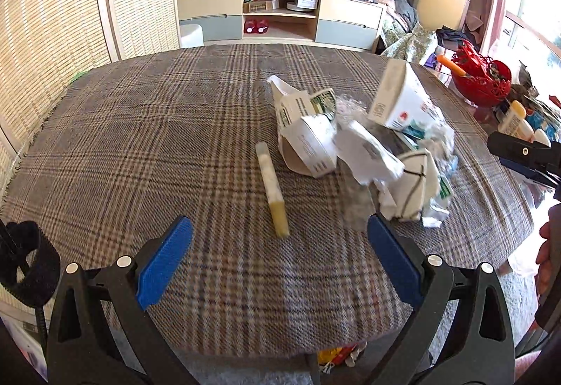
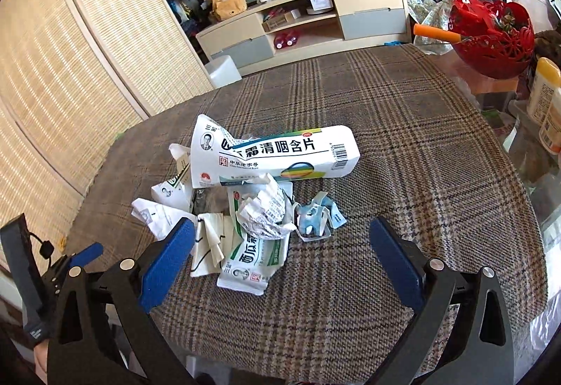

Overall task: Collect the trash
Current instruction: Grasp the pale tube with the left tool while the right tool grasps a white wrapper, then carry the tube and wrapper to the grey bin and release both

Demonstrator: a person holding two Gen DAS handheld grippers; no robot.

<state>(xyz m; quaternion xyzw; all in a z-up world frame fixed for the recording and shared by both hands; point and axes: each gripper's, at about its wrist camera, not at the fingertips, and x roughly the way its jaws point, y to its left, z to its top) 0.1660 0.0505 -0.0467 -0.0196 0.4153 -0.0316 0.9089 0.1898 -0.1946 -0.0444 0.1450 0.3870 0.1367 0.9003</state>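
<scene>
1. My left gripper (image 1: 279, 253) is spread wide and holds nothing; its blue pads hover over the plaid tablecloth (image 1: 140, 139).
2. Just ahead of it, between the two fingers' lines, lies a slim yellowish stick (image 1: 272, 190), flat on the cloth and pointing away from me.
3. Ahead and to the right of my left gripper sits the trash pile (image 1: 361, 143): crumpled white cartons, paper and clear wrap. Its near edge is close beside my right-hand pad (image 1: 392, 262).
4. My right gripper (image 2: 282, 257) is also wide apart and empty, low over the same cloth.
5. Straight ahead of it, the long white medicine box (image 2: 277, 153) lies across the top of the heap.
6. Nearer, a crumpled printed leaflet (image 2: 264, 213) and a green-and-white sachet (image 2: 250, 262) lie between my right gripper's fingers; torn blue scraps (image 2: 319, 216) sit just right of the leaflet.
7. A red basket (image 2: 494, 34) stands far ahead to the right.
</scene>
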